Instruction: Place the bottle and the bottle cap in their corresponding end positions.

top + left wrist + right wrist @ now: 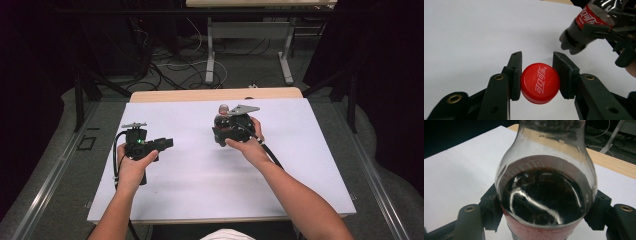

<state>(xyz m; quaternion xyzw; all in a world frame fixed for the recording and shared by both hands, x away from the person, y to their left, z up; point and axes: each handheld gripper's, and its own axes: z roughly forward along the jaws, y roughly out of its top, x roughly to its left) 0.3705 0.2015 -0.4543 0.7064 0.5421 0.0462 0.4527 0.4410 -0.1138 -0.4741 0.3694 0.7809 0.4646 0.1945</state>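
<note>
Pinches the red cap between the pads of the left tongs, one pad on each side of its ribbed edge. Holds it flat, top face up, likely so the cap cannot roll off or drop. Hangs the cap to the left of the bottle, well apart from it and lower than its label.

Squeezes the bottle round its belly with the right tongs, just at the red label. Grips there probably because the belly is wide and firm, and because the neck is then left free for the cap. Tilts the bottle a little, with its bottom seemingly lifted off the white bench. Shows dark cola inside, up to about the shoulder, so calls for a steady hold to stop a spill.

Looks like a moment with the cap off and held away from the bottle, ready to go on the neck or be put down; cannot tell which. Leaves open bench between cap and bottle, maybe so the two tongs do not bump.
</note>
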